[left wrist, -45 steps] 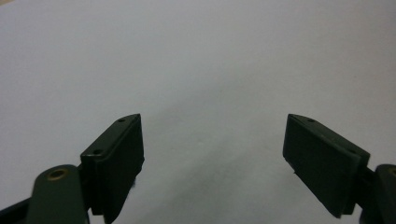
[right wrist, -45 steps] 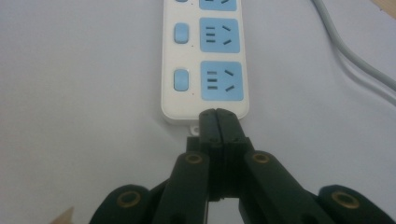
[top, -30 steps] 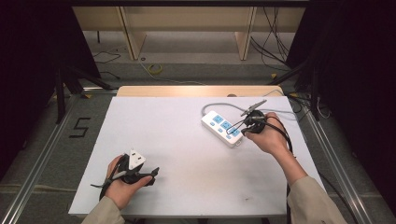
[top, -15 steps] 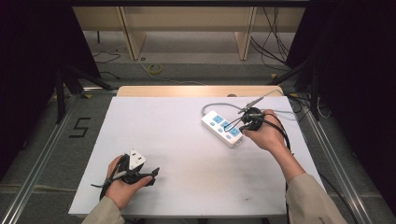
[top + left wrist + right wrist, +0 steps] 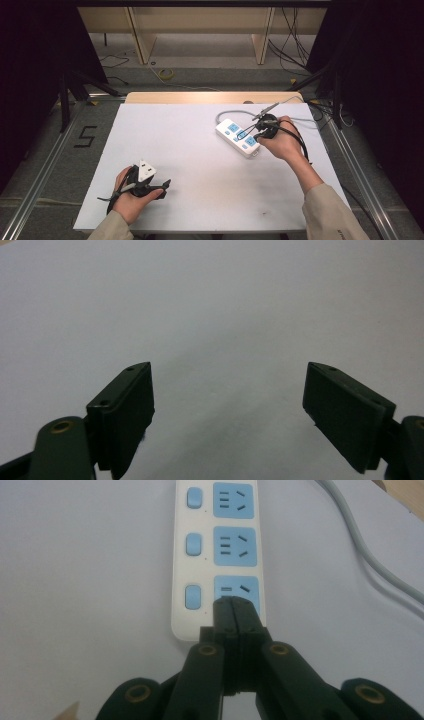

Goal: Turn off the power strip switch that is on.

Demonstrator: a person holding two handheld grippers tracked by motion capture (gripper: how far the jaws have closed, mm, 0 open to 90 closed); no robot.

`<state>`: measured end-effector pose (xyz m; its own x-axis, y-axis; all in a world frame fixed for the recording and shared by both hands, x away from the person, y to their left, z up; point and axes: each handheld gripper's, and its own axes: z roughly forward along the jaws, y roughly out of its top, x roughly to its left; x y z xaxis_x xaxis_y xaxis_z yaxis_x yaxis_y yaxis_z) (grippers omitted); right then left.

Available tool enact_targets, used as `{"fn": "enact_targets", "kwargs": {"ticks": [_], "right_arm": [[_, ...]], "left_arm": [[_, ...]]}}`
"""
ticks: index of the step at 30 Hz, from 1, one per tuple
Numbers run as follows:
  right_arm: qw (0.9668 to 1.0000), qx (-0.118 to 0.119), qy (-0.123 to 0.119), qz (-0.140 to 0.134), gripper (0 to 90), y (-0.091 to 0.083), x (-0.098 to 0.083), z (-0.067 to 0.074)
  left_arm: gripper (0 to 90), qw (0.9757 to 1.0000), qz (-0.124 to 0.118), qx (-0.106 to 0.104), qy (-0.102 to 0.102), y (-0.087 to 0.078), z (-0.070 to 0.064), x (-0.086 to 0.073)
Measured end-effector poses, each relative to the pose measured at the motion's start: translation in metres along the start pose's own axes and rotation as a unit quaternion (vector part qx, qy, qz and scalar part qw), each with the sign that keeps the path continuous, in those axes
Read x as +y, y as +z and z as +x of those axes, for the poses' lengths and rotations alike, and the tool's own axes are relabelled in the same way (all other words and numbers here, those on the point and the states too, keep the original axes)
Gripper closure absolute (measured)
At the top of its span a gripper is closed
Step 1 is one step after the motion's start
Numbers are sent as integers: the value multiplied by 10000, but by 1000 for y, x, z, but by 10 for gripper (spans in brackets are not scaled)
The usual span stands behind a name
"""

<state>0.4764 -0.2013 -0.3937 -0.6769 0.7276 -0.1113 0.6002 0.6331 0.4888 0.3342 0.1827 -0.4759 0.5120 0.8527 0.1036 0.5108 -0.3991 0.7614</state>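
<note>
A white power strip (image 5: 234, 135) with blue sockets and blue switches lies on the right half of the white table (image 5: 200, 165). My right gripper (image 5: 246, 133) is shut with nothing between its jaws. In the right gripper view its tips (image 5: 234, 606) rest over the nearest socket of the power strip (image 5: 220, 555); I cannot tell whether they touch it. My left gripper (image 5: 159, 187) lies near the table's front left corner. In the left gripper view it (image 5: 227, 405) stands open over bare table. A small white block (image 5: 146, 172) sits by that hand; it may be part of the gripper.
The strip's grey cable (image 5: 225, 115) curves off toward the table's far right, and in the right gripper view the cable (image 5: 370, 555) runs along the strip's right side. A wooden board (image 5: 210, 97) borders the far edge. Cables lie on the floor beyond.
</note>
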Motion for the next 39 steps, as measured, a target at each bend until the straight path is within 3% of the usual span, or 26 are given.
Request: {"fn": "enact_targets", "kwargs": {"ticks": [39], "right_arm": [[10000,10,-50,84,900,7,19,-1]], "left_arm": [[205,10000,12,-10,32,0,-1,1]]}}
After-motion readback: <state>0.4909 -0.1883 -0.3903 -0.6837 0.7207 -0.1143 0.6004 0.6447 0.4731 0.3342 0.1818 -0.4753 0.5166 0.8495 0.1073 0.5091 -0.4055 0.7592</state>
